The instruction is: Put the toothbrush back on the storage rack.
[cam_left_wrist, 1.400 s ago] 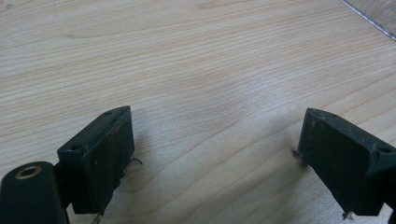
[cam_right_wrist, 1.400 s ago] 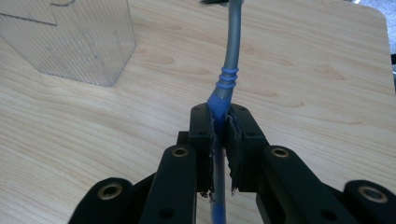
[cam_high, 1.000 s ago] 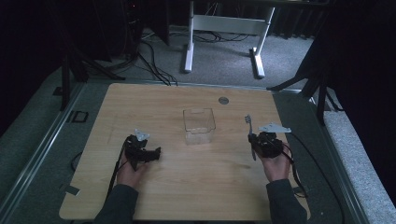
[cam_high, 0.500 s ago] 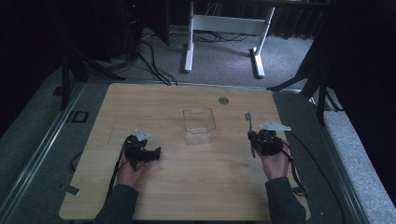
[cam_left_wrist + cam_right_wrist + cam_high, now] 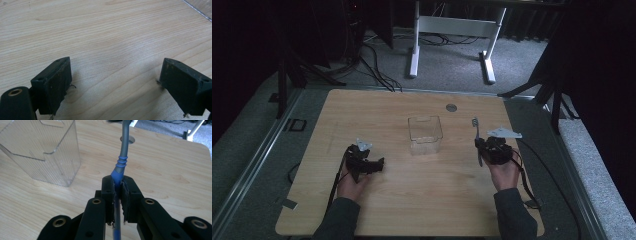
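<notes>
The top end of your blue-and-grey tool (image 5: pixel 120 167) runs out of frame in the right gripper view, so its head cannot be made out. Your right gripper (image 5: pixel 486 146) rests low over the table's (image 5: pixel 412 210) right side, clamped on the tool's blue handle, its long axis pointing away from you just right of the clear container (image 5: pixel 424 134). Your left gripper (image 5: pixel 371 162) sits near the front left, jaws apart over bare wood.

Cut-off, hidden and blurred parts

In the right gripper view the toothbrush (image 5: pixel 121 160) ran out past the top edge, so its head was cut off, and its blue handle was hidden where the right gripper (image 5: pixel 117 192) pinched it. The clear plastic container (image 5: pixel 42 150) lost its left side and rim to the frame. In the high view the toothbrush head was too small to make out, and both of the person's sleeves (image 5: pixel 337 220) were cropped at the bottom edge.
</notes>
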Demonstrator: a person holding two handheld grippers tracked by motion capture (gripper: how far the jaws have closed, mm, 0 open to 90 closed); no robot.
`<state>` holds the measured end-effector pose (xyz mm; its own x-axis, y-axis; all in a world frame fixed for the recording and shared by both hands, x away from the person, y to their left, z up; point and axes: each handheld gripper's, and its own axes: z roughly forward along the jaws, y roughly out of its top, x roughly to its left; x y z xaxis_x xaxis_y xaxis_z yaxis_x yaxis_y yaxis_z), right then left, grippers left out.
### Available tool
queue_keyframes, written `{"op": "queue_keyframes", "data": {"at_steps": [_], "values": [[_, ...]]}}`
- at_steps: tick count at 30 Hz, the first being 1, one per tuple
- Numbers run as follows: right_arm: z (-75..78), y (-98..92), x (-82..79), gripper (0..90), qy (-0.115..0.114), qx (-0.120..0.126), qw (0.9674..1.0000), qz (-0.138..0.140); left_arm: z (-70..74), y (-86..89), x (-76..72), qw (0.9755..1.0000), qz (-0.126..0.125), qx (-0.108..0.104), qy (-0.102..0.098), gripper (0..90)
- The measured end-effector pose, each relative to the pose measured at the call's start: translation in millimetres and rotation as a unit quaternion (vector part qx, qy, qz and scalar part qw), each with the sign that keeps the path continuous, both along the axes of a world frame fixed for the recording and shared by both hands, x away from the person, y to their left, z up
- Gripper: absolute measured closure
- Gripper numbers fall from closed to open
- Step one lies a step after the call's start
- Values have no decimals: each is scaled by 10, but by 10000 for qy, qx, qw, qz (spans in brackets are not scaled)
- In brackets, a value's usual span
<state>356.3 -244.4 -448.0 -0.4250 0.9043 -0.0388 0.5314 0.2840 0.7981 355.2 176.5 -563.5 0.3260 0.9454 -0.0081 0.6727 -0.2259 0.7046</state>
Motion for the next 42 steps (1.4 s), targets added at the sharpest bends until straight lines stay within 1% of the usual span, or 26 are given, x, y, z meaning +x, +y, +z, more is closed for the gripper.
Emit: {"op": "queue_keyframes", "data": {"at_steps": [7,16,21,27,31,36,42], "values": [[25,44,17,811,-48,59,10000,29,0,0,0,10000,0,-3,1,108],[55,93,27,811,-171,118,9998,55,-1,-1,0,10000,5,-5,-3,109],[70,128,46,811,-218,115,9997,91,0,-1,0,10000,3,-6,0,108],[84,159,62,811,-244,48,9996,137,1,0,0,10000,-2,-4,6,108],[111,181,73,811,-285,66,9995,142,1,1,0,10000,-6,8,4,108],[131,228,88,811,-311,146,9993,161,1,1,0,10000,-3,4,2,108],[165,290,107,811,-378,110,9990,217,1,0,0,10000,-2,-5,7,108]]}}
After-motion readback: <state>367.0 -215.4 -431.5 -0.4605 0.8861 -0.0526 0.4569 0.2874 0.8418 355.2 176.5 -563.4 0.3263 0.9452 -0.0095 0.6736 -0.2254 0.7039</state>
